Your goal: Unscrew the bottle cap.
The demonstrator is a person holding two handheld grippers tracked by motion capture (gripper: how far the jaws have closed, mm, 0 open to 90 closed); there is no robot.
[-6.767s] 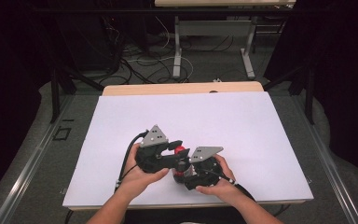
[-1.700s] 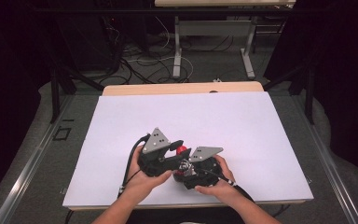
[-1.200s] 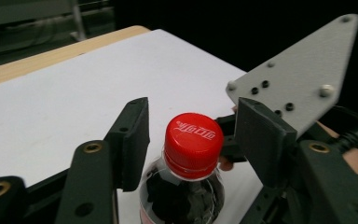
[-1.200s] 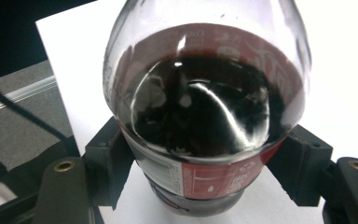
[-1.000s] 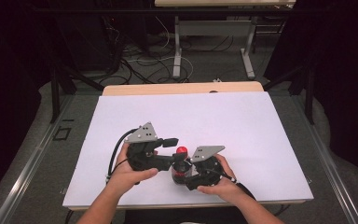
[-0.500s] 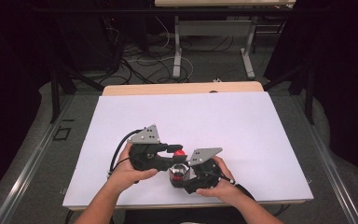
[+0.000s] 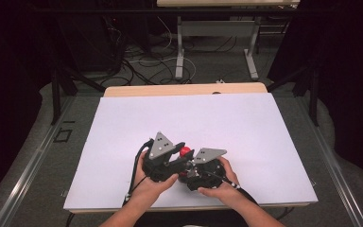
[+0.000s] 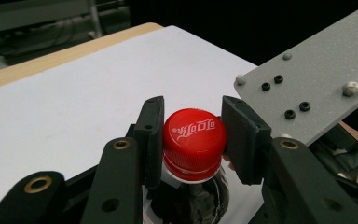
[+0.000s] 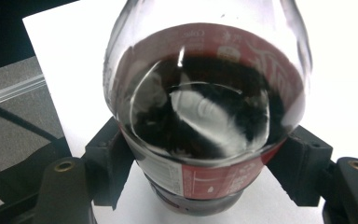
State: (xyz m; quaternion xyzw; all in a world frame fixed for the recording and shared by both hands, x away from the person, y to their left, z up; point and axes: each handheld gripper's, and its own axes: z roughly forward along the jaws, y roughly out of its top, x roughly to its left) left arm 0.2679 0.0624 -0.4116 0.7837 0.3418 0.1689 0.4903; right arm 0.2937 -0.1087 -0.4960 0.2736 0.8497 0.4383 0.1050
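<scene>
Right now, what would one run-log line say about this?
left gripper: just closed, shut on red cap | right gripper: shut on bottle body | bottle: upright on white table | liquid: dark

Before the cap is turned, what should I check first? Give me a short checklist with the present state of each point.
1. Left gripper closed on the cap: ok, both pads sit against its sides; the jaws have just been closing on it.
2. Right gripper clamps the bottle: ok, a jaw presses each side of the body.
3. Cap seated on the neck: ok, it sits straight with its ring below.
4. Bottle upright: ok, the liquid lies level inside.
5. Bottle base resting on the table: cannot tell, the grippers hide it.
6. Space around the hands: ok, the nearby sheet is bare.
</scene>
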